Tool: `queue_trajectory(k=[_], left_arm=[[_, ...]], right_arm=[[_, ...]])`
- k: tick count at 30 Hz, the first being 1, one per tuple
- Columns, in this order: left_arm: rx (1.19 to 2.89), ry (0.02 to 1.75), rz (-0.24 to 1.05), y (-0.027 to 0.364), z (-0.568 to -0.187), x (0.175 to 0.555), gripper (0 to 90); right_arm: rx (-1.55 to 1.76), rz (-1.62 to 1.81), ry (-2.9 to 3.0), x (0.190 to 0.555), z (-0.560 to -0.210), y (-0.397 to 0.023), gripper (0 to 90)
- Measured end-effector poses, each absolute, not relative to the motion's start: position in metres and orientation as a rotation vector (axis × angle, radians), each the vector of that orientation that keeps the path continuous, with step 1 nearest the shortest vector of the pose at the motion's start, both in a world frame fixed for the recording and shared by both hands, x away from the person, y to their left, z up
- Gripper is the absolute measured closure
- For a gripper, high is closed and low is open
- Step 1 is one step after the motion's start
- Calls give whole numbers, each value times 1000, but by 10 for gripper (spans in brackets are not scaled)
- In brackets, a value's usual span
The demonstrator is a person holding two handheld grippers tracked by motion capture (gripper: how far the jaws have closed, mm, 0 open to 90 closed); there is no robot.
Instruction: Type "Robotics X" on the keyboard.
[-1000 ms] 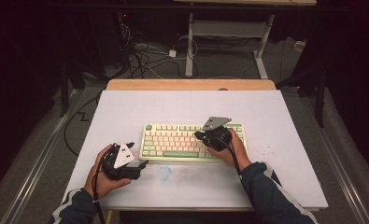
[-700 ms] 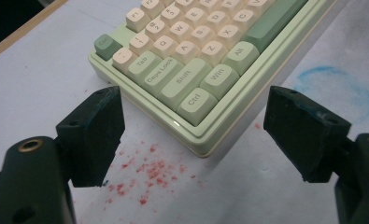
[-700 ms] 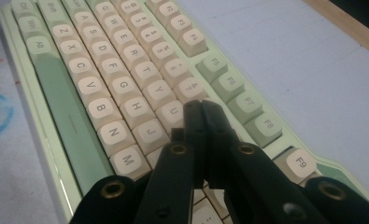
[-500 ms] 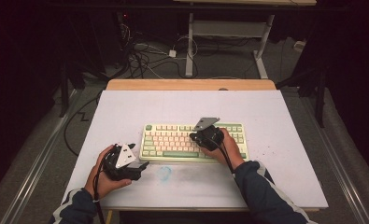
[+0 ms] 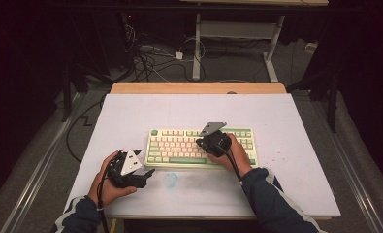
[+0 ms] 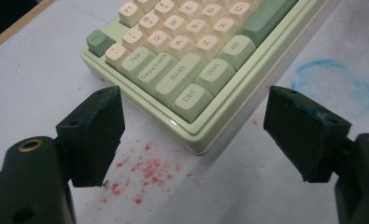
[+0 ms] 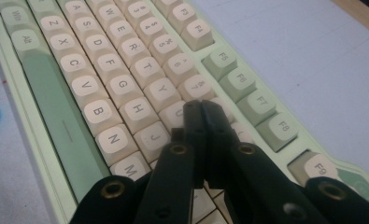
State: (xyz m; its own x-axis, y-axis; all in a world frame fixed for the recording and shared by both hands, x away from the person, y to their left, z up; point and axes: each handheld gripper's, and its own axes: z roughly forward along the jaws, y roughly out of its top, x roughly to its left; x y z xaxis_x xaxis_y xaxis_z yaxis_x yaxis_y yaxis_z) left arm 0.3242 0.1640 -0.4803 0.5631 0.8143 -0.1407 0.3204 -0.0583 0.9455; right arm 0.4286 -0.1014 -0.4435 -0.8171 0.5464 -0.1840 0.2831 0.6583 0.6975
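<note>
A desk (image 5: 131, 116) covered with a pale, white-grey sheet is seen from the high view, with a strip of bare wood left showing along its far edge. A green and cream keyboard (image 5: 179, 145) is laid flat near the middle of the sheet, closer to the near edge. A faint blue ring stain (image 5: 169, 179) is marked on the sheet just in front of the keyboard, and red specks (image 6: 145, 175) are scattered on the surface beside the keyboard's near left corner. Beyond the desk, a dark room is seen, with tangled cables (image 5: 150, 58) on the grey floor and the white legs of another table (image 5: 197, 53) behind them.

The left gripper (image 5: 131, 171) is held low over the sheet, just beside the keyboard's near left corner; its jaws are spread wide, and nothing is gripped between them. The right gripper (image 7: 202, 109) is held over the middle keys, with its jaws pressed fully together and nothing held; the tips are set at the key beside the Y key, though contact cannot be told.
</note>
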Motion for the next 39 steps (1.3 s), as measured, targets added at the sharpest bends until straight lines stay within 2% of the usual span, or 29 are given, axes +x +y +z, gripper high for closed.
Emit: queue_trajectory(k=[11,15,19,21,27,31,35,39], left_arm=[[1644,967,530,164,-481,324,192],[1641,968,531,164,-480,324,192],[1643,969,531,164,-480,324,192],[1648,969,532,164,-480,324,192],[1651,968,532,164,-480,324,192],[1652,971,531,164,-481,324,192],[1652,976,534,164,-481,325,192],[1650,978,538,164,-481,325,192]], right_arm=[[669,1068,2418,421,-431,-113,875],[672,1104,2383,417,-426,-118,821],[679,1135,2358,415,-423,-123,714],[684,1154,2349,414,-423,-125,615],[677,1171,2289,408,-419,-132,416],[709,1179,2210,404,-415,-137,316],[716,1172,2180,400,-413,-142,274],[704,1195,2156,394,-411,-148,270]])
